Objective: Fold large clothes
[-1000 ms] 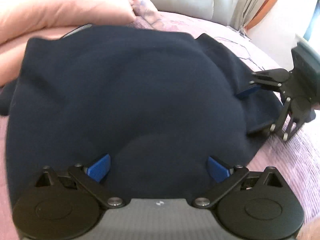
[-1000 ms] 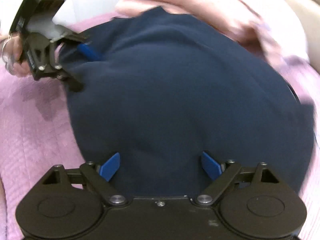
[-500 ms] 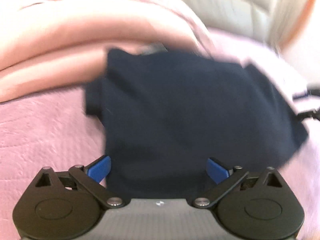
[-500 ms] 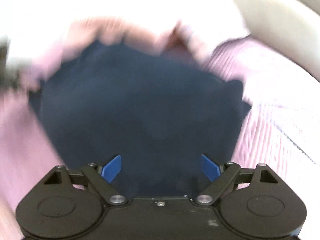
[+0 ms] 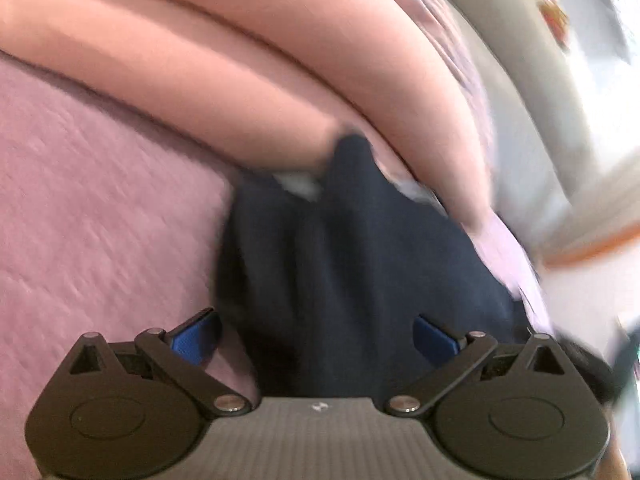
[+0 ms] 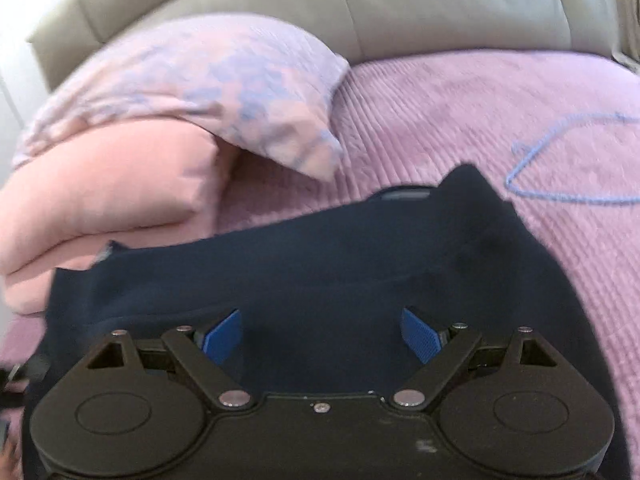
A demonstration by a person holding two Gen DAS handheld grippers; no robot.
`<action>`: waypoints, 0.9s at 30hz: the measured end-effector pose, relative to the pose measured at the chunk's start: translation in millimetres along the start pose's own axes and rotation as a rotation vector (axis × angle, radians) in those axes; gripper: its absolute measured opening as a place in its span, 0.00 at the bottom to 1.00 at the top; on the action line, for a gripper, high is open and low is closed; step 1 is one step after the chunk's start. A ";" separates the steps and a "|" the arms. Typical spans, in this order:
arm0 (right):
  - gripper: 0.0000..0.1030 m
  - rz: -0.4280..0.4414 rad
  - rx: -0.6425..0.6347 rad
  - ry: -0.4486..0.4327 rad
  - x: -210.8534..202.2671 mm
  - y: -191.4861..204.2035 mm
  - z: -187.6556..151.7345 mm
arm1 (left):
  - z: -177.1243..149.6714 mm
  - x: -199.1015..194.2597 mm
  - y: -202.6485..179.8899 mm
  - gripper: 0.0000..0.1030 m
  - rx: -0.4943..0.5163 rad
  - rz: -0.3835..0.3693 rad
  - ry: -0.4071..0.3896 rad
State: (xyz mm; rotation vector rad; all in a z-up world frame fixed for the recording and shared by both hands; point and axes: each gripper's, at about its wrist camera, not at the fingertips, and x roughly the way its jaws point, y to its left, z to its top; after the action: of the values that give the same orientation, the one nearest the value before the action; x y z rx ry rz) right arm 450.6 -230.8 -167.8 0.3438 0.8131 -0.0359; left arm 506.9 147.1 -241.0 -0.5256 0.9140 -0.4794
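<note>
A dark navy garment (image 6: 320, 272) lies folded on a purple quilted bedspread (image 6: 500, 92). In the left wrist view the garment (image 5: 352, 260) runs away from me toward the pink duvet, its far end blurred. My left gripper (image 5: 314, 338) is open, its blue pads wide apart over the garment's near edge, holding nothing. My right gripper (image 6: 322, 334) is open too, pads spread above the navy cloth. Neither gripper shows in the other's view.
A folded pink duvet (image 5: 240, 60) lies along the bed, also in the right wrist view (image 6: 104, 188). A patterned lilac pillow (image 6: 224, 88) rests against a grey padded headboard (image 6: 400, 4). A blue cord (image 6: 560, 196) lies on the bedspread at right.
Both grippers swung round over the garment. The left view turned toward the pink duvet; the right view turned toward the headboard and pillow. The other gripper left each view. Both stayed open.
</note>
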 end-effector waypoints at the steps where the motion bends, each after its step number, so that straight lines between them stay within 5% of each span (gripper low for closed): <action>1: 0.99 -0.008 0.002 0.006 5.2 1.0 0.0 | -7.7 -2.1 -5.7 1.00 0.037 -0.004 0.025; 4: 1.00 0.002 -0.042 -0.031 4.1 -0.5 -4.0 | -33.7 -4.7 -18.8 1.00 0.062 -0.068 0.131; 7: 1.00 -0.002 -0.086 -0.032 8.3 -0.1 -6.5 | -48.5 -10.4 -29.4 1.00 0.098 -0.048 0.120; 9: 1.00 -0.005 -0.108 -0.038 5.3 0.3 -12.8 | -42.3 -2.1 -27.5 0.94 0.015 -0.042 0.094; 10: 1.00 -0.008 -0.128 -0.040 3.5 0.8 -17.4 | -37.6 1.0 -27.7 0.65 -0.025 -0.030 0.068; 11: 1.00 -0.011 -0.145 -0.044 2.3 1.7 -21.5 | -32.2 5.5 -30.2 0.49 -0.051 -0.005 0.065; 12: 1.00 -0.014 -0.163 -0.050 -1.8 2.4 -27.5 | -28.3 12.5 -35.0 0.37 -0.049 0.017 0.077; 14: 1.00 -0.022 -0.200 -0.067 -14.4 3.9 -45.1 | -28.5 13.7 -58.0 0.28 0.039 0.072 0.055; 23: 1.00 0.047 -0.215 0.027 -65.2 -12.2 -88.4 | -27.0 -36.3 -142.3 0.21 0.079 -0.029 -0.098; 27: 0.99 0.228 -0.077 0.137 -77.6 -51.9 -72.3 | -30.0 -27.6 -213.7 0.21 0.258 0.025 -0.096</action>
State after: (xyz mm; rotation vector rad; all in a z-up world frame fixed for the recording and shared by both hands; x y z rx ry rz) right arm 337.7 -264.8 -173.0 0.3668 0.9035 0.2337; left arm 432.1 -8.5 -108.6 -0.2994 0.7522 -0.5362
